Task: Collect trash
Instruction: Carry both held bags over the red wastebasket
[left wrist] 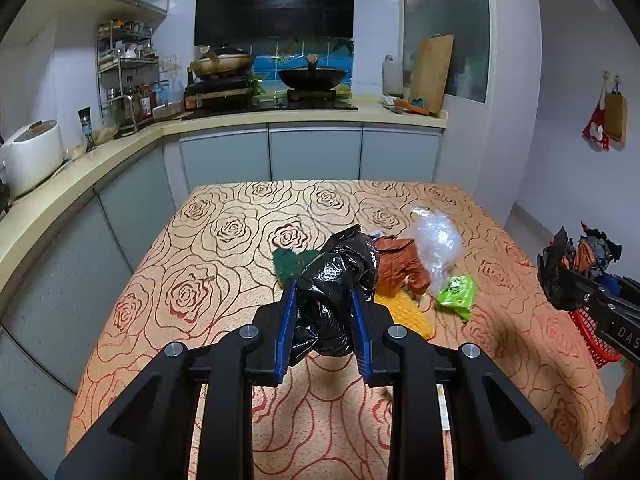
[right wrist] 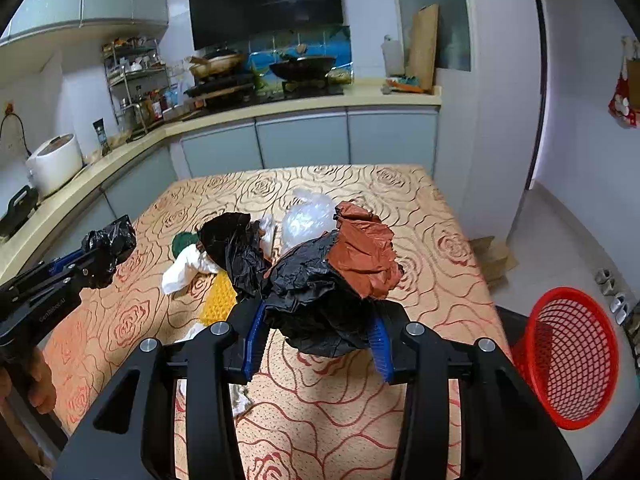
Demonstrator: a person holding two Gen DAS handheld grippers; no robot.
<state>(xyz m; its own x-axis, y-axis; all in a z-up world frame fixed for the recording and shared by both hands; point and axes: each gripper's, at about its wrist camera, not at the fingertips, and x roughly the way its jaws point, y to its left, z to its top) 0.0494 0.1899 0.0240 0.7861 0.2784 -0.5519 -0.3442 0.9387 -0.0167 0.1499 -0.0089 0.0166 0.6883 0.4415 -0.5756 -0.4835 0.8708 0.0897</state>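
The kitchen counter [left wrist: 120, 152] runs along the back and left walls, carrying a stove with two pans and a white rice cooker [left wrist: 32, 156]. In front of it stands the rose-patterned counter [left wrist: 224, 240] that bears the trash. Beside its right edge, down on the floor, sits a red mesh basket [right wrist: 568, 360], seen clearly from the right wrist and only partly from the left.

On the rose-patterned surface lies a scatter of litter: a crumpled clear plastic bag [left wrist: 436, 244], a brown paper wrapper [left wrist: 400, 268], a yellow knitted cloth [left wrist: 408, 314], a green snack packet [left wrist: 458, 292], a dark green scrap [left wrist: 290, 264] and a white cloth [right wrist: 184, 270] (this last shows only in the right wrist view).

The left claw [left wrist: 325, 320] is clenched on a crumpled black plastic bag [left wrist: 340, 280], its blue pads pressing the wad from both sides, held up off the surface. The right claw [right wrist: 318, 338] grasps a black-and-brown bundle [right wrist: 332, 280], black plastic with a rust-brown sheet sticking out on top, also raised clear of the cloth. Another black crumple [right wrist: 236, 248] shows just behind that bundle; whether it hangs from the bundle or lies on the surface cannot be told
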